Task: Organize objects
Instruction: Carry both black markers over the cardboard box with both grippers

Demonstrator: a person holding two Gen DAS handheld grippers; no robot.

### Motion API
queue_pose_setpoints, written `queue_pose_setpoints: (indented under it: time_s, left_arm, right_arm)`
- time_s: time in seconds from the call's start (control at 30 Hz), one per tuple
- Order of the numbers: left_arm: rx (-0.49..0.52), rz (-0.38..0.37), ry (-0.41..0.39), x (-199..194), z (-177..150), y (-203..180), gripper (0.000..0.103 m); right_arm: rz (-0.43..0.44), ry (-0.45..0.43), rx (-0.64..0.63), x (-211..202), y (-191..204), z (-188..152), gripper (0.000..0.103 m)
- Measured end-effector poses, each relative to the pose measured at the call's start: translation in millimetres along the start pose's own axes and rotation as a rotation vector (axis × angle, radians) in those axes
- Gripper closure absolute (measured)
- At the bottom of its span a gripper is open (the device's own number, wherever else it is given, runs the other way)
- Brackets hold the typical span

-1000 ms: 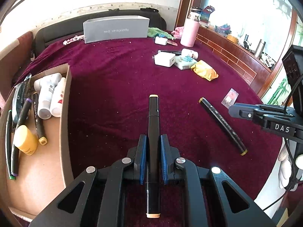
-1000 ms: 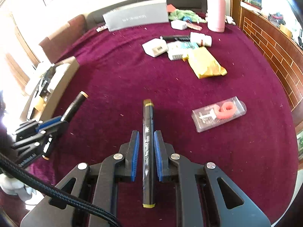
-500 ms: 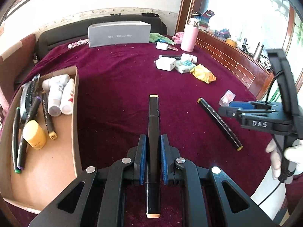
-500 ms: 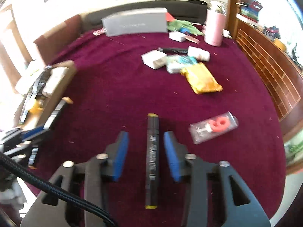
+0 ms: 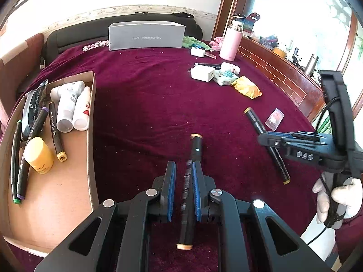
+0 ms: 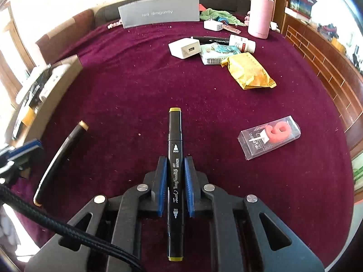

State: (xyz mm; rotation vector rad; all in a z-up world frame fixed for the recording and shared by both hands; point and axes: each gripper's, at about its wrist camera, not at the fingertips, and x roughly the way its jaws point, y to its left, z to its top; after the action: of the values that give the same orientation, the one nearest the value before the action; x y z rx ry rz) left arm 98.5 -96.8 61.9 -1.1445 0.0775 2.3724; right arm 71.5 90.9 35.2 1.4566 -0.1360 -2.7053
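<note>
My left gripper (image 5: 183,165) hangs over the maroon cloth beside an open cardboard box (image 5: 91,136) of markers and bottles. Between its blue pads an orange-capped black marker (image 5: 195,149) is blurred and tilted. It leans by the right pad, a gap shows at the left pad, and it looks loose. In the right wrist view that marker (image 6: 61,158) lies clear of the left gripper (image 6: 34,146). My right gripper (image 6: 175,158) is closing, with both pads pressed on a yellow-capped black marker (image 6: 175,136). The left wrist view shows the right gripper (image 5: 264,137) side-on with that marker (image 5: 255,120).
A grey box (image 5: 146,36) and a pink bottle (image 5: 230,45) stand at the back. A white charger (image 6: 185,49), a yellow packet (image 6: 249,72) and a boxed number candle (image 6: 270,136) lie on the cloth. A gloved hand (image 5: 340,195) holds the right gripper. A wooden ledge runs along the right.
The right gripper's jaws spread around the yellow-capped marker, then shut on it again. The left gripper's marker, held straight before, is now tilted, blurred and loose.
</note>
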Motion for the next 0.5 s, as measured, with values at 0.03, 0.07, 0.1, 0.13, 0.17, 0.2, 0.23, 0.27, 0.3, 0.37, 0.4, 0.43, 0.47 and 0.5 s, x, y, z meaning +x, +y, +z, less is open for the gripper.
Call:
queue_pose_setpoints:
  time_s: [0.03, 0.07, 0.1, 0.13, 0.17, 0.2, 0.23, 0.27, 0.3, 0.37, 0.4, 0.43, 0.47, 0.5]
  left_arm:
    - [-0.002, -0.001, 0.001, 0, -1, 1, 0.091]
    - [-0.003, -0.001, 0.004, 1, -1, 1, 0.091]
    - [-0.003, -0.002, 0.009, 2, -2, 0, 0.091]
    - [-0.002, -0.004, 0.016, 3, -2, 0, 0.091]
    - [-0.001, -0.009, 0.022, 4, -3, -1, 0.091]
    - [-0.002, -0.017, 0.025, 5, -4, -2, 0.091]
    - [-0.003, -0.027, 0.029, 7, -4, -4, 0.091]
    - [-0.003, -0.038, 0.033, 8, -4, -6, 0.091]
    - [0.0, -0.049, 0.037, 10, -4, -9, 0.09]
    - [0.022, -0.023, 0.05, 16, -4, -13, 0.085]
    - [0.038, -0.001, 0.063, 22, -4, -15, 0.078]
    - [0.05, 0.006, 0.082, 30, -5, -17, 0.071]
    - [0.053, 0.006, 0.096, 35, -7, -18, 0.07]
    - [0.081, 0.025, 0.077, 36, -8, -23, 0.068]
  right_arm:
    - [0.017, -0.004, 0.012, -2, -1, 0, 0.09]
    - [0.034, -0.008, 0.022, -4, -1, 1, 0.09]
    - [0.052, -0.015, 0.033, -7, -1, 2, 0.09]
    - [0.058, -0.021, 0.039, -9, -2, 2, 0.09]
    - [0.066, -0.025, 0.043, -11, -1, 2, 0.09]
    - [0.087, -0.029, 0.046, -13, 0, 3, 0.09]
    - [0.1, -0.032, 0.051, -15, 0, 3, 0.09]
    - [0.106, -0.034, 0.054, -16, 1, 3, 0.09]
    - [0.111, -0.033, 0.054, -16, 2, 4, 0.09]
    - [0.116, -0.032, 0.057, -14, 2, 4, 0.09]
    - [0.125, -0.03, 0.061, -13, 2, 4, 0.09]
    - [0.134, -0.028, 0.065, -11, 2, 4, 0.09]
    - [0.144, -0.025, 0.069, -10, 3, 3, 0.09]
    - [0.152, -0.022, 0.071, -9, 2, 3, 0.09]
